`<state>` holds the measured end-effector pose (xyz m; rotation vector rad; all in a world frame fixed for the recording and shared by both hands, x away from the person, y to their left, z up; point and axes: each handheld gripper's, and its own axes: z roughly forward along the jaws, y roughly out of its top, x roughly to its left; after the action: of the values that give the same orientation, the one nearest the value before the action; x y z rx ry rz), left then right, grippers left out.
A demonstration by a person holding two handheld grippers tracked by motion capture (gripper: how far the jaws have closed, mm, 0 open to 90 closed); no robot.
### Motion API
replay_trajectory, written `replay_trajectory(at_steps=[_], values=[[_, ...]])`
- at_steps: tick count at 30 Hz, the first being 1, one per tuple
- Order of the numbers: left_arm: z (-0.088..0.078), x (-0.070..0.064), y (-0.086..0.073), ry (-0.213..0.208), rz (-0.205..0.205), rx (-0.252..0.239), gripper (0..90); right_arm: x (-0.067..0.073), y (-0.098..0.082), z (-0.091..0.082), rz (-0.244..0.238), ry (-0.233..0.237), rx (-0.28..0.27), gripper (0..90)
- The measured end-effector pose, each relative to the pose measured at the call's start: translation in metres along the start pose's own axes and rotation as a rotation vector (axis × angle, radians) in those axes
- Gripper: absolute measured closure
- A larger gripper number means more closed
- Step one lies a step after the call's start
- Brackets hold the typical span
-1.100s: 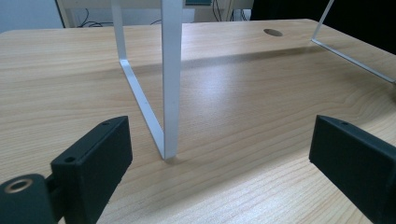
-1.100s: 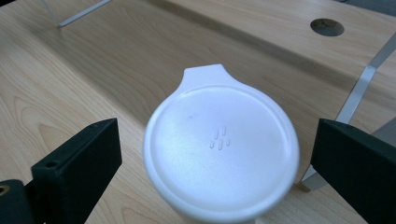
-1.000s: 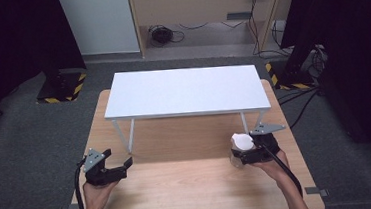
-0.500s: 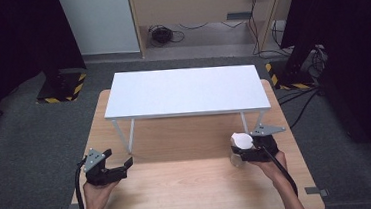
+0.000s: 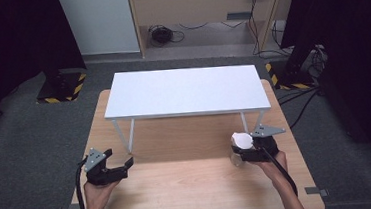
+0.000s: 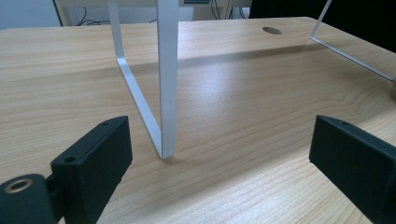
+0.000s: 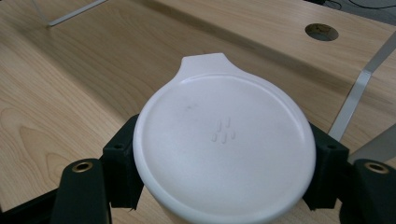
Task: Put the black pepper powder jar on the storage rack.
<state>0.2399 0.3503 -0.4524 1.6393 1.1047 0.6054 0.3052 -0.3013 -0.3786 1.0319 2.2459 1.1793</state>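
A white round lid with a small tab (image 7: pixel 224 144) tops a container that my right gripper (image 7: pixel 224 186) is shut on, one black jaw on each side just under the lid's rim. The container's body is hidden beneath the lid. From the high view the lidded container (image 5: pixel 241 142) and right gripper (image 5: pixel 250 152) are at the front right of the wooden table (image 5: pixel 180 195). My left gripper (image 5: pixel 119 159) is low at the front left, open with nothing between its jaws. In the left gripper view the left gripper (image 6: pixel 219 154) faces a white metal leg (image 6: pixel 167 70).
A white raised shelf (image 5: pixel 185 90) on thin metal legs spans the back half of the table. A cable hole (image 7: pixel 321 31) lies in the tabletop beyond the container. Dark floor, cables and hazard-striped blocks surround the table.
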Motion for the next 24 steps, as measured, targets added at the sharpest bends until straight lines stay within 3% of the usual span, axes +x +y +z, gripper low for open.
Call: replay_trajectory(at_steps=[11, 24], values=[[0.0, 0.001, 0.0, -0.002, 0.0, 0.0, 5.2, 0.002, 0.008, -0.008, -0.001, 0.011, 0.014, 30.6], [0.001, -0.001, 0.001, -0.005, 0.005, 0.0, 5.2, 0.01, 0.028, -0.052, -0.024, 0.031, -0.02, 30.6]])
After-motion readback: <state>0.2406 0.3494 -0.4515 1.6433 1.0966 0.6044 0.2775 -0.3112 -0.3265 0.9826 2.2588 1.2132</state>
